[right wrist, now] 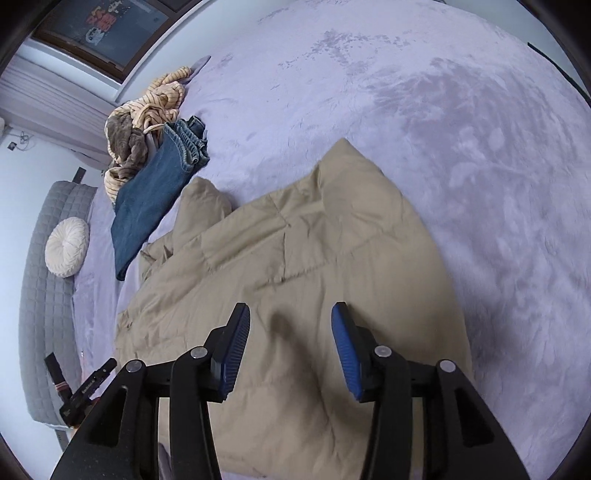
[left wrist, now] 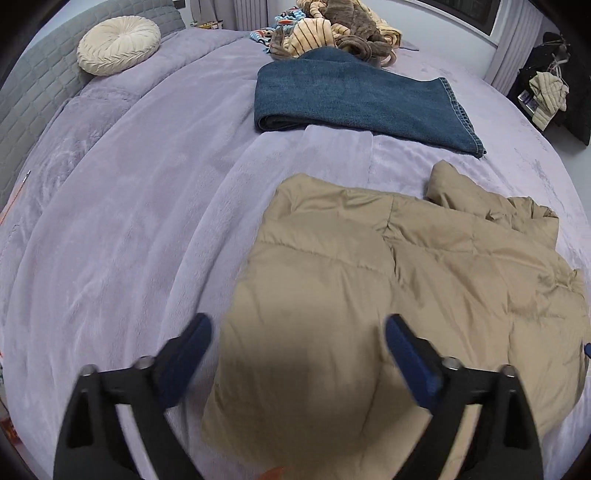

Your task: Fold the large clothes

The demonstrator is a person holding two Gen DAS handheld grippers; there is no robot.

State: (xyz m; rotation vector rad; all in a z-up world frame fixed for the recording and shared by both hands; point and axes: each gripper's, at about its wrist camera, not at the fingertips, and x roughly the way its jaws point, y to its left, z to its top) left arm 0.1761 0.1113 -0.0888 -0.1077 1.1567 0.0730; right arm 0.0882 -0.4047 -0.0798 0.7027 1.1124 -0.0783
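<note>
A tan quilted puffer jacket [left wrist: 388, 280] lies folded over on the lilac bed cover [left wrist: 129, 221]. My left gripper [left wrist: 299, 328] is open and empty, hovering over the jacket's near left part. In the right wrist view the jacket [right wrist: 295, 251] fills the middle. My right gripper [right wrist: 290, 317] is open and empty just above it, with a shadow on the cloth between its fingers. The left gripper shows at the right wrist view's lower left edge [right wrist: 79, 391].
Folded blue jeans [left wrist: 354, 103] lie beyond the jacket; they also show in the right wrist view [right wrist: 155, 199]. A heap of striped and brown clothes [left wrist: 332, 29] sits at the far edge. A round cream cushion [left wrist: 118, 44] rests against the grey headboard [left wrist: 33, 92].
</note>
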